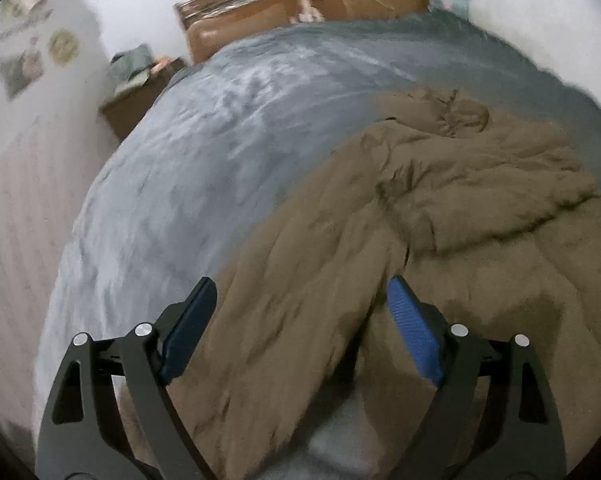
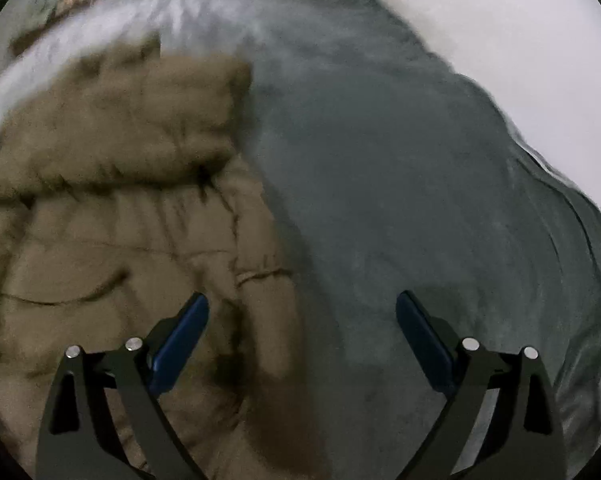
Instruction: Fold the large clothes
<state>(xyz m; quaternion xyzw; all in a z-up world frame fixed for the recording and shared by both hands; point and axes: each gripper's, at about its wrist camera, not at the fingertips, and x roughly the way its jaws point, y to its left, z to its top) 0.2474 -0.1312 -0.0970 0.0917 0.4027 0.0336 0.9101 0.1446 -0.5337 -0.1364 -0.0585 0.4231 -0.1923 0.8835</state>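
A large olive-brown quilted jacket (image 1: 440, 208) lies rumpled on a grey bedspread (image 1: 188, 168). In the left wrist view it fills the right and lower part. My left gripper (image 1: 300, 292) is open and empty, hovering over the jacket's near left edge. In the right wrist view the jacket (image 2: 112, 208) fills the left half, with a folded-over part at its top. My right gripper (image 2: 302, 304) is open and empty, hovering over the jacket's right edge where it meets the bedspread (image 2: 420, 184).
A brown padded headboard (image 1: 300, 8) stands at the far end of the bed. A dark nightstand (image 1: 140, 96) with clutter sits at its left by the white wall. Pictures (image 1: 24, 64) hang on the left wall. The bed's right edge (image 2: 540, 152) borders white floor or wall.
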